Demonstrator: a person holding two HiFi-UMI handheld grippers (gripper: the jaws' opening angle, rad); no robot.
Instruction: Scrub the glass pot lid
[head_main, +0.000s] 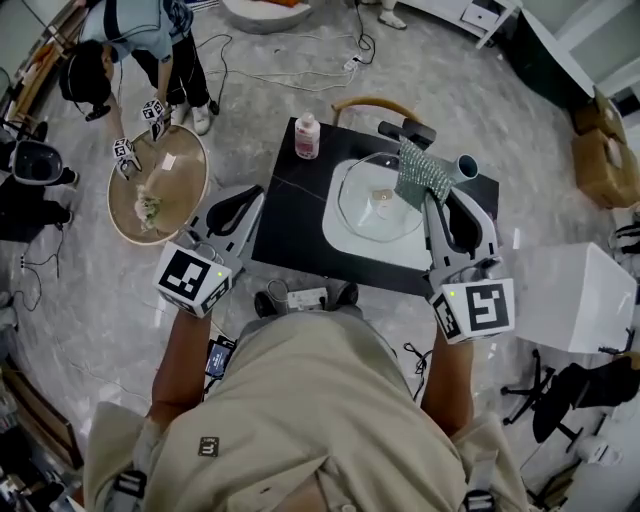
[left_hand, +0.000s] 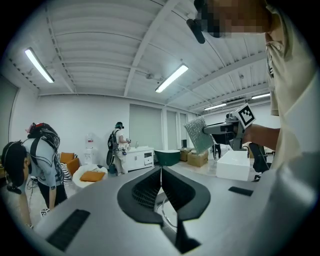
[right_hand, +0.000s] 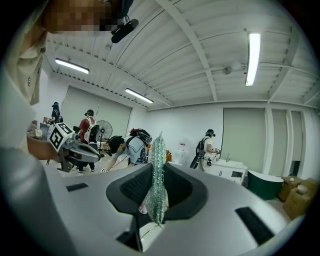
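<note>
The glass pot lid (head_main: 372, 205) lies in a white basin (head_main: 345, 238) on a black table (head_main: 288, 225). My right gripper (head_main: 436, 203) is shut on a green sparkly scrub cloth (head_main: 421, 173), held above the lid's right edge. In the right gripper view the cloth (right_hand: 158, 170) stands pinched between the jaws of the right gripper (right_hand: 156, 175). My left gripper (head_main: 243, 204) hovers at the table's left edge, shut and empty. In the left gripper view its jaws (left_hand: 161, 172) are closed and tilted upward, and the cloth (left_hand: 197, 134) shows across the room.
A pink soap bottle (head_main: 307, 137) stands at the table's back left. A dark faucet (head_main: 405, 130) and a grey cup (head_main: 467, 165) are behind the basin. A person bends over a round wooden table (head_main: 185, 200) on the left. A white box (head_main: 575, 295) stands on the right.
</note>
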